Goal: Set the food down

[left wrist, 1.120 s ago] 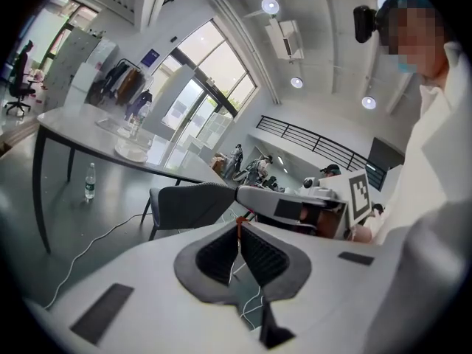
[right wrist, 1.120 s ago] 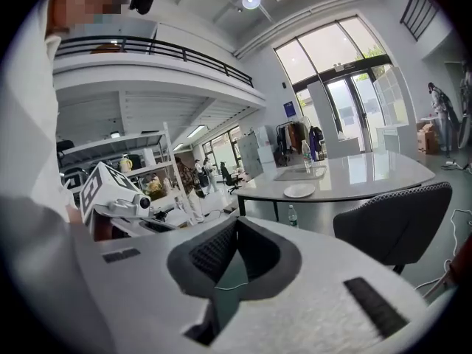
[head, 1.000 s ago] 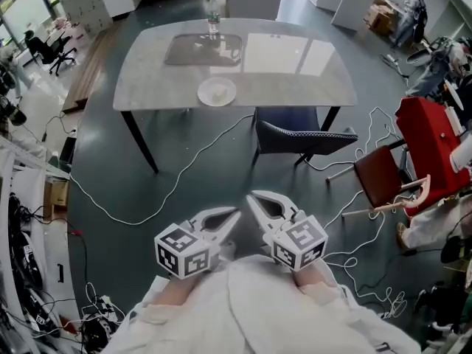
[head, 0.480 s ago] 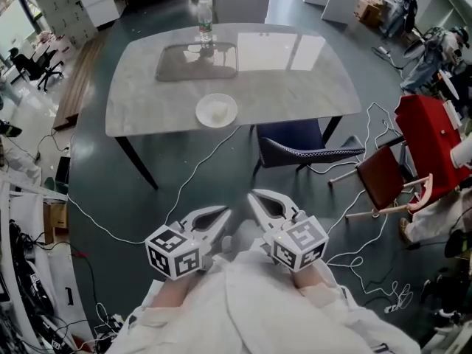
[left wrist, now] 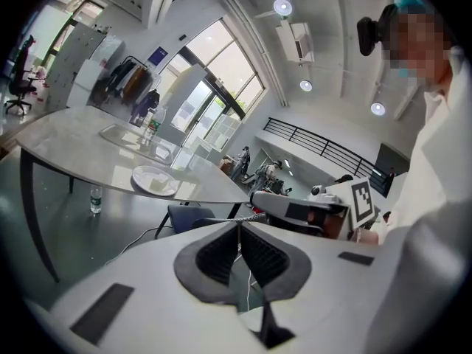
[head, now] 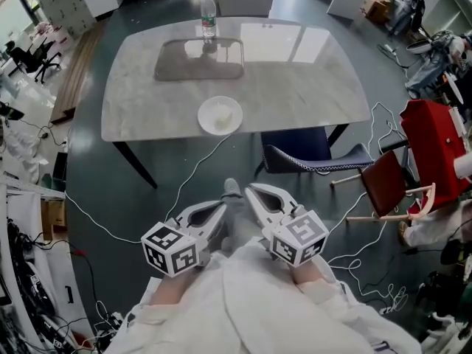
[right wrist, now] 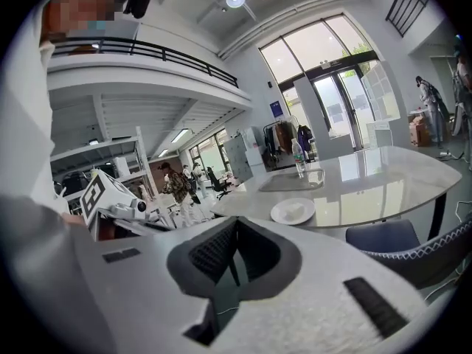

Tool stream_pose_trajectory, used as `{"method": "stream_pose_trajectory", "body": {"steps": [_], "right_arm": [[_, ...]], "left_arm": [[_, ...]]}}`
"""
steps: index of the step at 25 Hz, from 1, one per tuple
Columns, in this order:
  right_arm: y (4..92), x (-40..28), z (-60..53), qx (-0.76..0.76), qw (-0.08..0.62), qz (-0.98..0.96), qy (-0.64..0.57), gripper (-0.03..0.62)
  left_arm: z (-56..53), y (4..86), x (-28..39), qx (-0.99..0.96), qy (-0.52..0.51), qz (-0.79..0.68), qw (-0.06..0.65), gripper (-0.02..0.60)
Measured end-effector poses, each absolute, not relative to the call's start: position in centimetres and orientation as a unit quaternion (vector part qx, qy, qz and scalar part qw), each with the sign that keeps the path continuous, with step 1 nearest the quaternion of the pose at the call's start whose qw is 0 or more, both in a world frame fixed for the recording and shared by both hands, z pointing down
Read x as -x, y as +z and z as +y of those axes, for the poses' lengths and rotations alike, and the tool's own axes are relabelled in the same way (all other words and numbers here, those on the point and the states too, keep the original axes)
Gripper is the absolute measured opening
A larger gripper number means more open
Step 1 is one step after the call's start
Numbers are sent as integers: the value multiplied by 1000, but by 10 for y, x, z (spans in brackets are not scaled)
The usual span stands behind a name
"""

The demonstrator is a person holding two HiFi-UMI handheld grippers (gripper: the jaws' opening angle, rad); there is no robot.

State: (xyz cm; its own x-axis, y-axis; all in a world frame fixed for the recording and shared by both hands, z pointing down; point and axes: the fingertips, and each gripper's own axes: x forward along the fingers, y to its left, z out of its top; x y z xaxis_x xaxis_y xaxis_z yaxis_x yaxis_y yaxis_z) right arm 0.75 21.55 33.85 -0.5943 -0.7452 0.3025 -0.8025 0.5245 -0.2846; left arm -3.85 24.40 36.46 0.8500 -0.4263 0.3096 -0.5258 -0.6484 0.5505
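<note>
Both empty, jaws together: left tool [head: 218,212], right tool [head: 255,195] | plate [head: 204,113] of pale food [head: 225,119] well ahead on worktop [head: 310,87] | likely light, brittle, slick; grip the rim.

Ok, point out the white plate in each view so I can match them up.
Head view: the plate is above centre, near the front edge of the table.
Left gripper view: the plate is left of centre, at mid-height.
Right gripper view: the plate is right of centre, below mid-height.
Shared landmark: the water bottle standing on the table beyond the plate.
</note>
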Motion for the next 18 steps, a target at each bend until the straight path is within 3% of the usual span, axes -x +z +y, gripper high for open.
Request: {"method": "stream_pose_trajectory", "body": {"steps": [18], "right_arm": [[342, -14, 35, -387, 85, -891, 222, 2]], "left_arm": [[72, 370, 11, -894, 89, -275, 342, 21]]}}
